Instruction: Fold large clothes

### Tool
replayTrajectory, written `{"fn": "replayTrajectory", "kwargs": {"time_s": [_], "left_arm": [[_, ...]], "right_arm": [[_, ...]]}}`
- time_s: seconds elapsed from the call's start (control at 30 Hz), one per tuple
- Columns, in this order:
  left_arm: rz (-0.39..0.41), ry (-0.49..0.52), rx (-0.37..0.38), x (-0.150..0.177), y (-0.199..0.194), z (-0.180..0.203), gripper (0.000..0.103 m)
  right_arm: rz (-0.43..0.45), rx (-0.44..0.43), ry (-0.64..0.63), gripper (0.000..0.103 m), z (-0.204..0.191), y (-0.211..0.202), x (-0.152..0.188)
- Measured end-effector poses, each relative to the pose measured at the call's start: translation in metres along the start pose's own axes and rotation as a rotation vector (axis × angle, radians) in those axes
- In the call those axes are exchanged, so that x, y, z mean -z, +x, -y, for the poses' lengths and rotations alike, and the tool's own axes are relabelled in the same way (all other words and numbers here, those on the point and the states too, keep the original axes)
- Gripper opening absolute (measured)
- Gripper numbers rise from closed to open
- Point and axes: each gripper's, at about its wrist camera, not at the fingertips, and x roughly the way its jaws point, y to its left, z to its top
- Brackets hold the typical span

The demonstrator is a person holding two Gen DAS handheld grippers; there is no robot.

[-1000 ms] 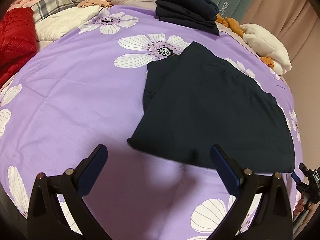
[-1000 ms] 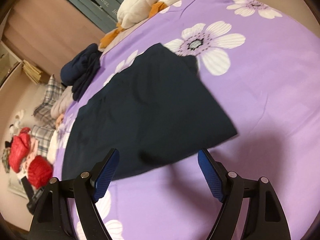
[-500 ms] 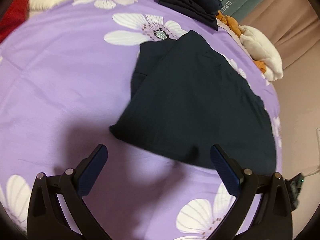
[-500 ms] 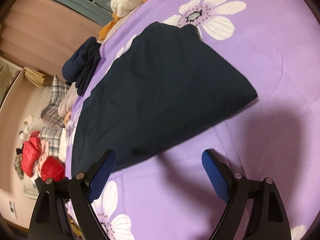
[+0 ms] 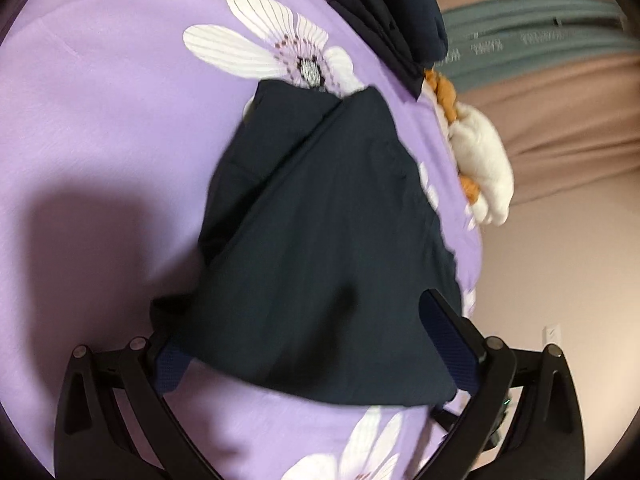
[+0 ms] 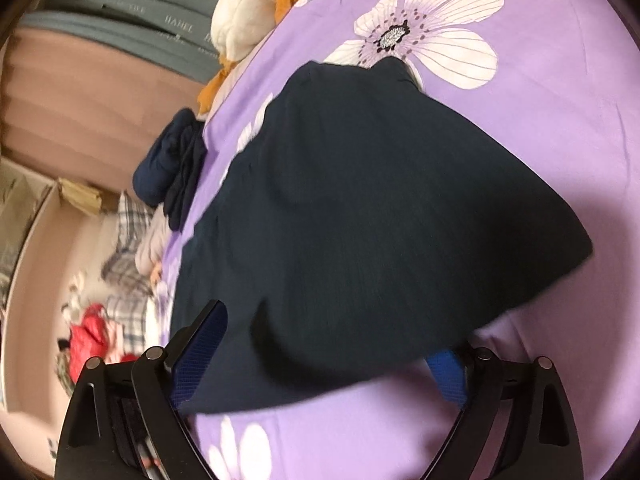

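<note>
A dark navy garment (image 5: 320, 240), folded flat, lies on the purple flowered bedsheet (image 5: 100, 120). It also shows in the right wrist view (image 6: 380, 220). My left gripper (image 5: 316, 348) is open, its jaws wide apart and straddling the near edge of the garment; one blue pad is under the cloth's corner, the other lies over it. My right gripper (image 6: 324, 356) is open too, straddling another edge of the same garment, with one pad partly hidden beneath the cloth.
A stack of folded dark clothes (image 5: 392, 20) sits at the far edge of the bed, also in the right wrist view (image 6: 172, 176). A white and orange plush toy (image 5: 480, 164) lies at the bed's edge. Plaid and red clothes (image 6: 112, 300) lie beyond.
Both grippers have moved forward and down onto the garment's edges; a second ago they hovered short of it. Both stay open.
</note>
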Motion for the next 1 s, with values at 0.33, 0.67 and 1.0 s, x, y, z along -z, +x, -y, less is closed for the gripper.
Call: {"fn": "replayTrajectory", "kwargs": {"time_s": [0.33,0.67,1.0], "left_arm": [[0.037,0.025,-0.107,-0.011,-0.004,0.010,0.022],[0.063,0.270,-0.169,0.010,-0.021,0.044,0.012],[0.044,0.330,-0.201,0.042,-0.042,0.043,0.012]], "right_arm": [[0.090,0.067,0.009,0.046,-0.003,0.003,-0.001],[0.130,0.163,-0.173,0.024,-0.038,-0.014,0.002],[0.105,0.149,-0.186,0.024,-0.031,-0.039,0.024]]}}
